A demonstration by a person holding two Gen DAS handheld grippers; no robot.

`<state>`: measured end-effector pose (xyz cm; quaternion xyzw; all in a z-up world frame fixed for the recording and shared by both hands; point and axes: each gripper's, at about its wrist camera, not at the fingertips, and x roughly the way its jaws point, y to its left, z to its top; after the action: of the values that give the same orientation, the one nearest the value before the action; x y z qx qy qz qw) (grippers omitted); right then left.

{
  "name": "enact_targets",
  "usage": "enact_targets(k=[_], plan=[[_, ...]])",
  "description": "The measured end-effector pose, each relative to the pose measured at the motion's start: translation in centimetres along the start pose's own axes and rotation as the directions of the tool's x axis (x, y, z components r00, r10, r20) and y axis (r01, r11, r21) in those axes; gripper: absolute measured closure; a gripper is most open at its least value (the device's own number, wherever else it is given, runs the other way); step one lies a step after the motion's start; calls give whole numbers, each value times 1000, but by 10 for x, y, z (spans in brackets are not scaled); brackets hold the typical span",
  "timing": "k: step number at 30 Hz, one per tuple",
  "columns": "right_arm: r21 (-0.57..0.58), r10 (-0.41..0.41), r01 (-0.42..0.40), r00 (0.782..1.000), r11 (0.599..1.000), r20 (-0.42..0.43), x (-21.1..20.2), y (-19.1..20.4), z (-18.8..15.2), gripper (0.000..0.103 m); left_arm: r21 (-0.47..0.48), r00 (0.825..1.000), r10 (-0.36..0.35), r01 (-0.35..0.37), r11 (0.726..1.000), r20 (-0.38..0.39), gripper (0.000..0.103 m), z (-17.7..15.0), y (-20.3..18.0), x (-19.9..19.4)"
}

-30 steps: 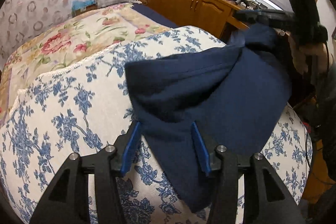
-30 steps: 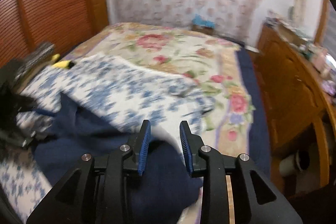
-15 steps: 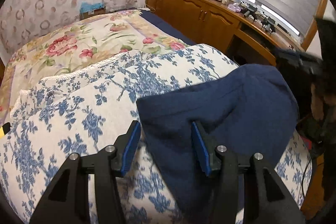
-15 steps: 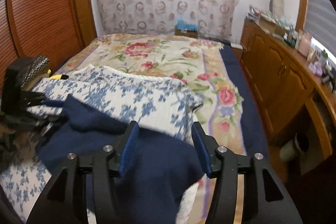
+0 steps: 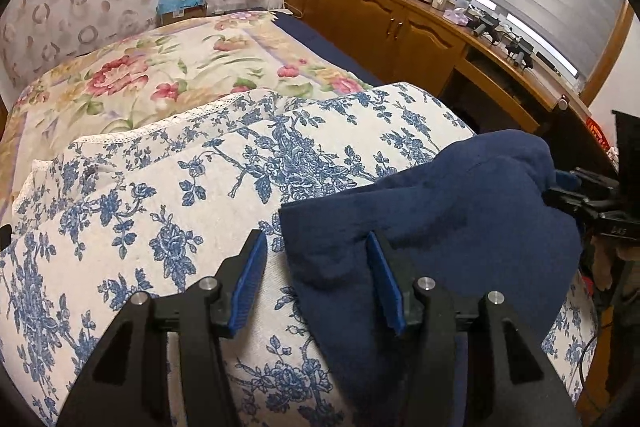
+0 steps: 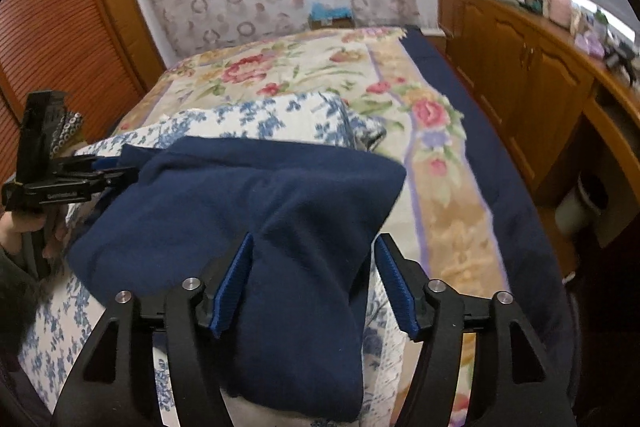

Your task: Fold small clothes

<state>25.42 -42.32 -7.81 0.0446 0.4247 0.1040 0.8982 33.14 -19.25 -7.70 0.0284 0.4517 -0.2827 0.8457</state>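
A dark navy garment (image 5: 440, 219) lies folded on the blue-flowered white quilt (image 5: 180, 195). It also shows in the right wrist view (image 6: 260, 211). My left gripper (image 5: 316, 279) is open, with the garment's near left corner between its fingers, not pinched. My right gripper (image 6: 316, 279) is open, its fingers either side of a fold of the garment. In the left wrist view the right gripper (image 5: 592, 199) sits at the garment's far right edge. In the right wrist view the left gripper (image 6: 80, 175) sits at its left edge.
The quilt lies on a bed with a pink-flowered cover (image 5: 160, 67). A wooden dresser with clutter on top (image 5: 400, 23) runs along the right of the bed. A louvred wooden door (image 6: 52, 39) stands to the left.
The right gripper opened and let go of the garment after bringing its raised part down. The garment now lies flatter on the quilt. Both grippers have drawn back a little.
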Motion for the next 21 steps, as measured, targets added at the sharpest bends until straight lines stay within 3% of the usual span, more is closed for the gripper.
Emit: enact_targets(k=[6, 10, 16, 21], plan=[[79, 81, -80, 997, 994, -17, 14, -6, -1, 35, -4, 1000, -8, 8, 1000, -4, 50, 1, 1, 1], [38, 103, -102, 994, 994, -25, 18, 6, 3, 35, -9, 1000, -14, 14, 1000, -6, 50, 2, 1, 1], [5, 109, -108, 994, 994, -31, 23, 15, 4, 45, -14, 999, -53, 53, 998, 4, 51, 5, -1, 5], [-15, 133, -133, 990, 991, -37, 26, 20, 4, 60, -5, 996, -93, 93, 996, -3, 71, 8, -6, 8]])
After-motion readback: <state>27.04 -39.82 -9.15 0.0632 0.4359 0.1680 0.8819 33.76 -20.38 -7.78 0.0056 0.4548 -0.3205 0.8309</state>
